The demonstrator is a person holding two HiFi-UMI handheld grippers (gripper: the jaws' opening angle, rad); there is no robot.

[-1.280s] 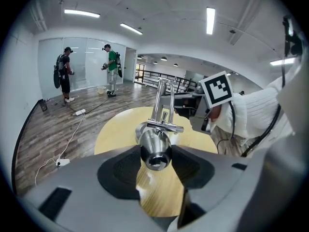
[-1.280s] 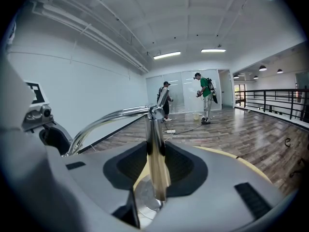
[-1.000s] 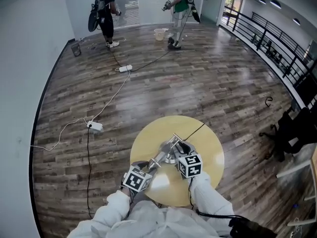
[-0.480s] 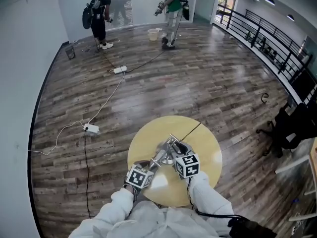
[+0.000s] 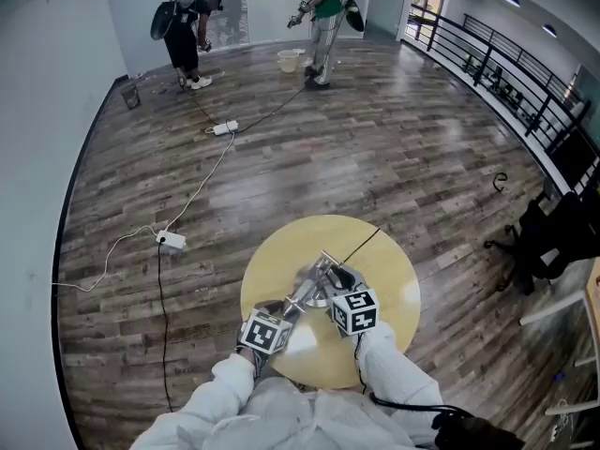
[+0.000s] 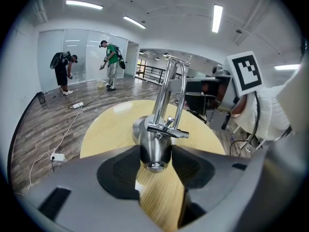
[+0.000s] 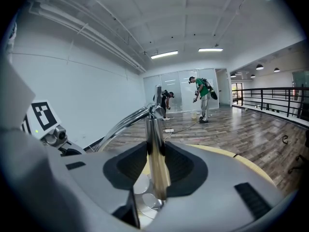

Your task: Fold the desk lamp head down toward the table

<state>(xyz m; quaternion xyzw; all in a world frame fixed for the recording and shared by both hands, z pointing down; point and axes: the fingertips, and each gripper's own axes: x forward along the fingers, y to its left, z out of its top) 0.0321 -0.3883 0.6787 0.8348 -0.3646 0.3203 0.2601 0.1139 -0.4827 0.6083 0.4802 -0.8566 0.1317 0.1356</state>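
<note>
A chrome desk lamp stands mid-way on the round yellow table. In the left gripper view, its silver cylindrical head sits low over the tabletop, and my left gripper is shut on it, both pads pressing its sides. The twin arm rods rise behind the head. My right gripper is shut on the lamp's upright post just above the round base. In the head view the left gripper is at the lamp's near left and the right gripper at its near right.
The lamp's black cord runs off the table's far edge. Power strips and cables lie on the wood floor to the left. Two people and a bucket are far back. A railing and a dark chair are to the right.
My left gripper has dipped slightly with the lamp head in it. The right gripper has held still on the post. The people at the back have shifted.
</note>
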